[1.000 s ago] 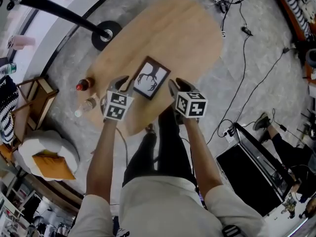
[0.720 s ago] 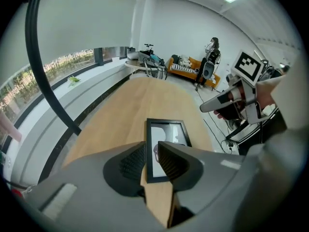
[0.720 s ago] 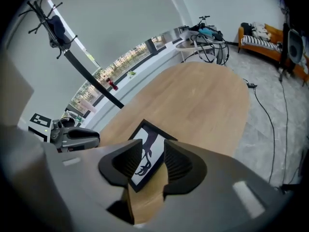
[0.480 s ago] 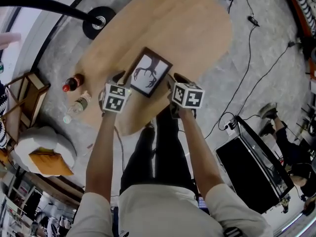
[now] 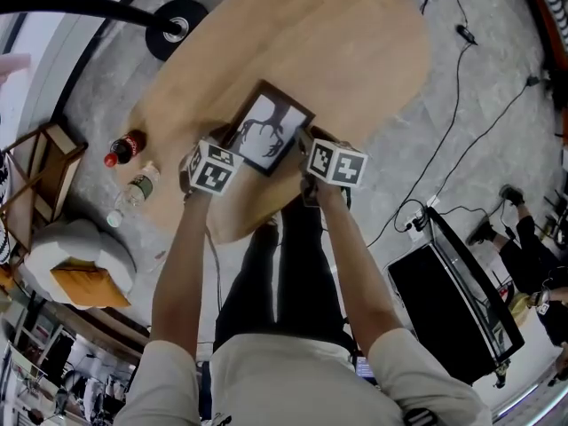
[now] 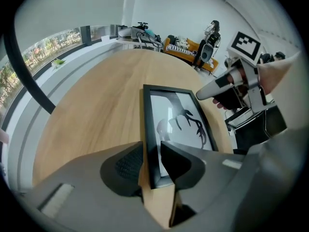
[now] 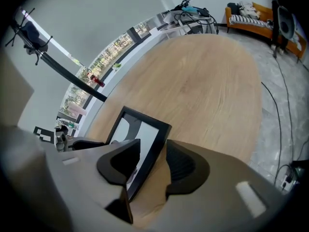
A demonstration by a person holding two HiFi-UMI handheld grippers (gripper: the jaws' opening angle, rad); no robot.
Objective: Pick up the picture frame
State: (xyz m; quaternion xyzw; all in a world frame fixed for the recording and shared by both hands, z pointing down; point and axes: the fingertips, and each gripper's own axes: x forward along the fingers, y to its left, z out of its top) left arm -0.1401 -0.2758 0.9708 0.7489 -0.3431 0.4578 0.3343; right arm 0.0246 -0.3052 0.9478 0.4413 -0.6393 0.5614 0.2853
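Oval wooden table (image 5: 355,51) on a grey stone-pattern floor, with loose cables (image 5: 457,105) trailing to its right side.

Picture frame (image 5: 266,130): black border, white print with a dark antler-like figure. It sits over the near part of the table, between the two grippers. Whether its underside is clear of the tabletop cannot be settled from any view.

Left gripper (image 6: 152,151): the left gripper view shows the jaws closed on the frame's near left edge, the ribbed pad against the brown back and the other jaw on the glass. The head view shows only this gripper's marker cube beside the frame, not the contact.

Right gripper (image 7: 153,151): the right gripper view shows the jaws clamped across the frame's opposite edge, one jaw over the glass and the ribbed one on the outer side.

Only the head view shows the items on the floor left of the table: a red-capped cola bottle (image 5: 124,146), a clear bottle (image 5: 133,193) just beside it, and a round black stand base (image 5: 174,28). Only the gripper views show the window band along the far wall; the left one also shows an orange sofa (image 6: 186,46).
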